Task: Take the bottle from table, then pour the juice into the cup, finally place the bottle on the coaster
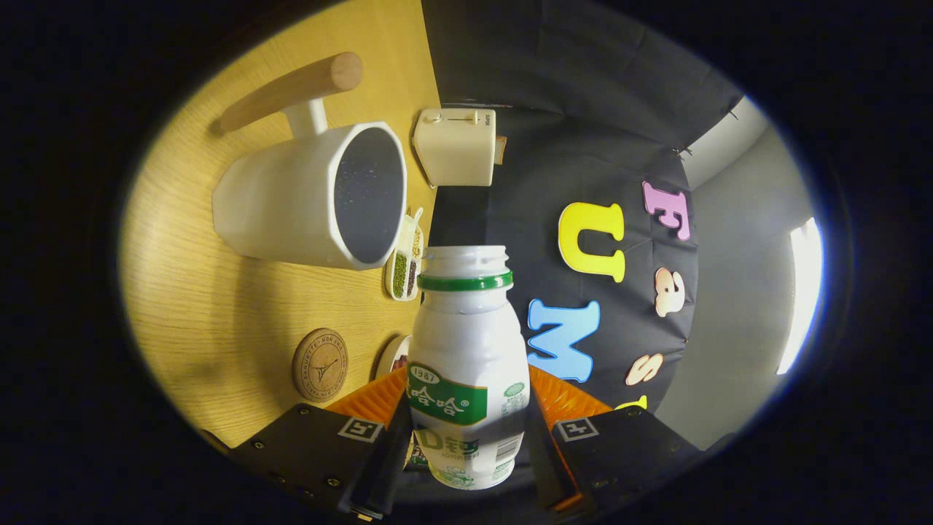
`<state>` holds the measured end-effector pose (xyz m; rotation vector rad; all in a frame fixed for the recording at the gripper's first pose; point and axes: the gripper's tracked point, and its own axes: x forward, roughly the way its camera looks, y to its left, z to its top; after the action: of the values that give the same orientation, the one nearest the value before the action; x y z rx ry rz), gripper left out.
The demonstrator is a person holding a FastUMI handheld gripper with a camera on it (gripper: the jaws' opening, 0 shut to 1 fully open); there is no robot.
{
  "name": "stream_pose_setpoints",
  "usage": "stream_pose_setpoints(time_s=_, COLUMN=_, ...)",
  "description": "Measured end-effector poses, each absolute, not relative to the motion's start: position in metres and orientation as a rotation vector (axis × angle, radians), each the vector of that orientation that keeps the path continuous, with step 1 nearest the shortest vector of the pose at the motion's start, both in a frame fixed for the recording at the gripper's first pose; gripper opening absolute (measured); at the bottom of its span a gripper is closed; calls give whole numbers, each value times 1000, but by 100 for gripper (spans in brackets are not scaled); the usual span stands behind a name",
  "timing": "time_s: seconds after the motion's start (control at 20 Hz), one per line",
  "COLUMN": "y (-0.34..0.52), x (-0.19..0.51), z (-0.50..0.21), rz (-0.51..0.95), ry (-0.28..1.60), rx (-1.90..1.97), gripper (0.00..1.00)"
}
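We see the desk (219, 306) rolled sideways, so the claw (466, 430) is tipped over for the pour. Largest on it is the cup (313, 197), its open mouth beyond the fingers and off to one side of the bottle's neck. The bottle (466, 350) sits clamped between both fingers, long axis running straight ahead, uncapped mouth just short of the cup's rim. We judge it must shift toward that rim. The coaster (321, 364) lies nearest the fingers.

gripper (466, 423) clamps the bottle (466, 350), its open mouth beside the cup (313, 197).
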<state>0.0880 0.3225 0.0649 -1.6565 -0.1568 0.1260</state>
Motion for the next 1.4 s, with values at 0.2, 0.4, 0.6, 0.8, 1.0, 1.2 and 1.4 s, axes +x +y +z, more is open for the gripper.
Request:
stream_pose_setpoints(time_s=0.2, y=324, x=88, z=68, rz=122, ry=-166, rx=-1679, gripper=71)
stream_pose_setpoints(time_s=0.4, y=325, x=87, z=72, rz=111, ry=-184, rx=-1710, gripper=72)
stream_pose_setpoints(time_s=0.6, y=327, x=86, z=75, rz=108, ry=-187, rx=-1721, gripper=71)
stream_pose_setpoints(time_s=0.8, y=330, x=84, z=79, rz=101, ry=-208, rx=-1738, gripper=71)
stream_pose_setpoints(time_s=1.0, y=331, x=84, z=85, rz=86, ry=-228, rx=-1772, gripper=71)
stream_pose_setpoints(time_s=1.2, y=332, x=83, z=86, rz=87, ry=-229, rx=-1778, gripper=72)
stream_pose_setpoints(time_s=1.4, y=332, x=82, z=86, rz=88, ry=-231, rx=-1796, gripper=71)
